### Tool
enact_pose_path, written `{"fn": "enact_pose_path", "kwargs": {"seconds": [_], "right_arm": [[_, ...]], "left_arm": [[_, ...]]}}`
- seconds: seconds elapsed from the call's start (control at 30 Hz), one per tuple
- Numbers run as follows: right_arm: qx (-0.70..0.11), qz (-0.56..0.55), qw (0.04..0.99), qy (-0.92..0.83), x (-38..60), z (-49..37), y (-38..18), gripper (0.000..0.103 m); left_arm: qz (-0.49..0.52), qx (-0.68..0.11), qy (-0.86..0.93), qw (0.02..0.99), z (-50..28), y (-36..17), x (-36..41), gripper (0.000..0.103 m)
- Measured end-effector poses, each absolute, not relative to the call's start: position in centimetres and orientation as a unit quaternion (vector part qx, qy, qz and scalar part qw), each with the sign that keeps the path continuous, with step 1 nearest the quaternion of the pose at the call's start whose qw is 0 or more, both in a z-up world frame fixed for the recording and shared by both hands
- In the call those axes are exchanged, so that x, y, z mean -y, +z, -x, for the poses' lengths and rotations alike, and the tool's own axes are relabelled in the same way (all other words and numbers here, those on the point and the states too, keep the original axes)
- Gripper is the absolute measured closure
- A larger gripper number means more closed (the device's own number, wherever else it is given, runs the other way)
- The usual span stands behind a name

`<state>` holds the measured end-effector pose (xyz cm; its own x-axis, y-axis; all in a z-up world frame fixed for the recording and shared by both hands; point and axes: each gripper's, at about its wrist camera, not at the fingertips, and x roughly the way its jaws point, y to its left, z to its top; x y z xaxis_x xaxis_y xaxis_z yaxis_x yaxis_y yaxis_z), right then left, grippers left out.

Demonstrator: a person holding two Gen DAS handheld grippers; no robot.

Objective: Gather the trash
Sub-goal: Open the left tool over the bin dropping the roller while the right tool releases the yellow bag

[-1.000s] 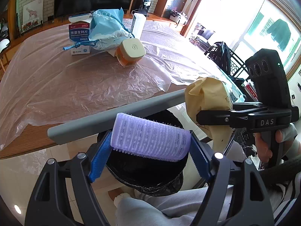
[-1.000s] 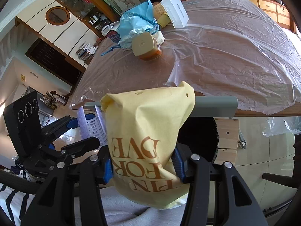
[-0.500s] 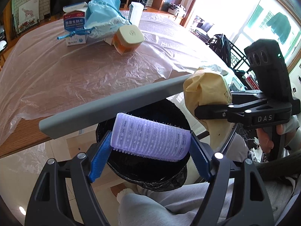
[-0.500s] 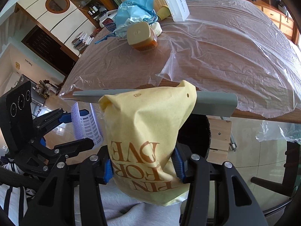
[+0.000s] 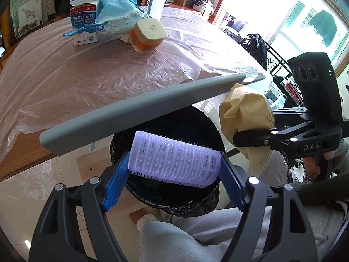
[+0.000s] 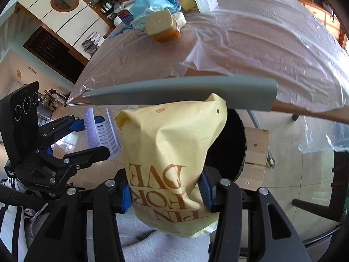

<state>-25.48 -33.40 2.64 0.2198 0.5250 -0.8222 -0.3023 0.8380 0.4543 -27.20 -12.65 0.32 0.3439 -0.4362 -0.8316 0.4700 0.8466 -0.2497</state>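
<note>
Left tongs (image 5: 174, 174): pinching a lilac hair roller (image 5: 174, 162) end to end between the blue pads, just above the bin's mouth.
Right tongs (image 6: 166, 193): clamped on a crumpled yellow paper bag (image 6: 172, 163), which sticks up past the pads, beside the bin's rim.
Bin (image 5: 165, 198): black-lined, on the floor below the desk edge; its grey lid (image 5: 141, 111) stands tilted open behind the roller.
Desk (image 5: 26, 155): wooden, under a clear plastic sheet (image 5: 87, 72).
Left on desk: orange jar (image 5: 148, 35) on its side, blue bag (image 5: 117, 13), medicine box (image 5: 84, 25), white box (image 5: 156, 3), clustered at the far end.
Person: grey-trousered legs (image 5: 196, 238) below the tongs.
</note>
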Motion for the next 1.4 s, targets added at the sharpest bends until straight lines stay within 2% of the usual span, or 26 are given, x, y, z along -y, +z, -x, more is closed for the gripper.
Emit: {"fn": "enact_pose_path", "kwargs": {"seconds": [1.3,1.4], "right_arm": [[-0.601,-0.074,0.759,0.239,31.1,23.9,-0.8,0.055],[-0.601,-0.073,0.762,0.231,31.2,23.9,-0.8,0.046]], "left_arm": [[-0.043,-0.518,-0.291,0.803,26.9,-2.3,13.9,0.024],[-0.038,-0.517,-0.302,0.800,26.8,-2.2,13.9,0.024]]}}
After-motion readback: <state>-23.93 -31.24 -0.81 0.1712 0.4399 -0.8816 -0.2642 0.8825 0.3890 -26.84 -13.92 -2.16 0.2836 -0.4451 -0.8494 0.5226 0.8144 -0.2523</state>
